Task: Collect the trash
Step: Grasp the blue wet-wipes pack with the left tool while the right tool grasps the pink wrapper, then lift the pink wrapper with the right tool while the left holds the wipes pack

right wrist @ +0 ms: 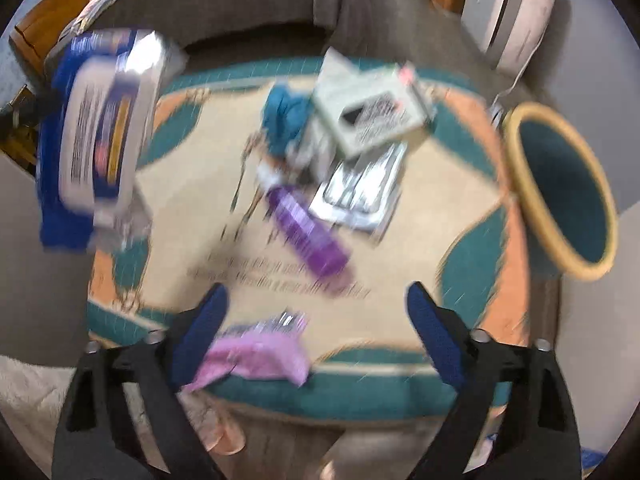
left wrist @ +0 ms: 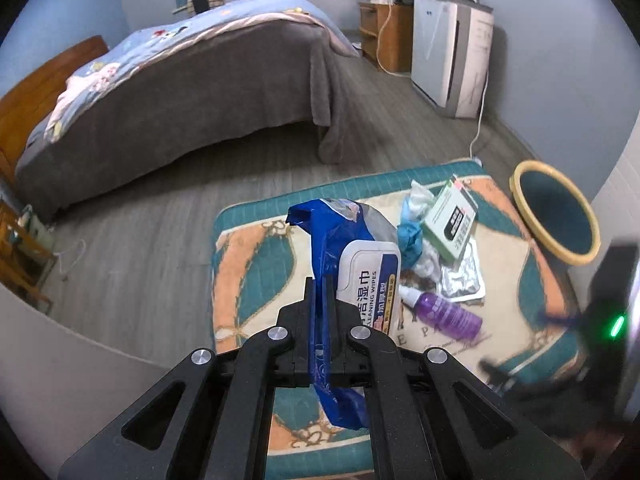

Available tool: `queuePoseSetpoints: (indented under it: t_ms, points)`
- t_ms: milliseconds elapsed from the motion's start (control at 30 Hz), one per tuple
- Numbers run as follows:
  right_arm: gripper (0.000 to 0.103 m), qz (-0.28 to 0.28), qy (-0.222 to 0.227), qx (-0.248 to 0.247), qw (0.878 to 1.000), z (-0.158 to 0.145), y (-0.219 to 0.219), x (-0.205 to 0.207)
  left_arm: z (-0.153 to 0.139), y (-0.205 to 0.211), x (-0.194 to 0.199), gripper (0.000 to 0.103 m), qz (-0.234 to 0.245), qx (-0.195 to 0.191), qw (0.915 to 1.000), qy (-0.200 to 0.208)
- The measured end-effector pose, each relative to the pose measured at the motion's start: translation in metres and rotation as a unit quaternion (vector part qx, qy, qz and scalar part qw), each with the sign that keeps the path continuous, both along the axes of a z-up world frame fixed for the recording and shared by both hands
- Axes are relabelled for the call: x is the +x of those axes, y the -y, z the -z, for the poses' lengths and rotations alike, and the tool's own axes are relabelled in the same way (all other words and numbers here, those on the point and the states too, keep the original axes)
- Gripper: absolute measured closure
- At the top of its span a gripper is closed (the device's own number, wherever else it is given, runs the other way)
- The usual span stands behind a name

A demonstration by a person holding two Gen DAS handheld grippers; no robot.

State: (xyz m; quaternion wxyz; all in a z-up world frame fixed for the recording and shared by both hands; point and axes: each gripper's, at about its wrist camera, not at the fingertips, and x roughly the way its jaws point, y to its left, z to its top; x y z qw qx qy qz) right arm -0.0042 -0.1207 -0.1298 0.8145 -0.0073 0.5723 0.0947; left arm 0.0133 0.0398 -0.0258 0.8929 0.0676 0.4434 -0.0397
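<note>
Quick count: one blue wipes pack (left wrist: 352,264), one purple spray bottle (left wrist: 444,312), one green box (left wrist: 452,220), one foil tray (left wrist: 464,280), one pink wrapper (right wrist: 260,356), one crumpled blue cloth (left wrist: 410,238), one bin (left wrist: 560,216), all around one mat (left wrist: 248,264).

The left gripper (left wrist: 319,292) is pointing steeply down, its jaws pinching the blue wipes pack (left wrist: 344,256) edge at 12 o'clock. The right gripper (right wrist: 316,304) is pointing down, jaws standing wide apart, gripping nothing.
</note>
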Motion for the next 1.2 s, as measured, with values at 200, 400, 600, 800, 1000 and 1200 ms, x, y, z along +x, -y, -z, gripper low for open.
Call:
queuePoseSetpoints:
  t_ms: [200,400,600,800,1000,1200]
  points:
    - [0.043,0.004,-0.040,0.027,0.999,0.030,-0.009,-0.018,0.002,-0.001,0.003,0.100,-0.003,-0.008,1.0000,-0.005]
    - [0.074,-0.014,-0.083,0.052,0.995,0.051,-0.016,-0.018,0.004,-0.002,0.005,0.100,0.000,-0.012,0.9999,-0.007]
    - [0.098,-0.042,-0.097,0.054,0.993,0.058,-0.030,-0.018,0.005,-0.003,0.007,0.100,0.000,-0.017,0.9998,-0.008]
    - [0.103,-0.042,-0.059,0.068,0.995,0.037,-0.029,-0.014,0.004,-0.006,0.008,0.100,-0.002,-0.021,0.9998,-0.006]
    - [0.103,-0.013,-0.057,0.071,0.996,0.029,-0.014,-0.013,0.003,-0.007,0.008,0.100,-0.006,-0.026,0.9996,-0.006]
    - [0.084,-0.036,-0.080,0.040,0.995,0.037,-0.020,-0.030,0.003,-0.007,0.009,0.100,-0.005,-0.029,0.9995,-0.007]
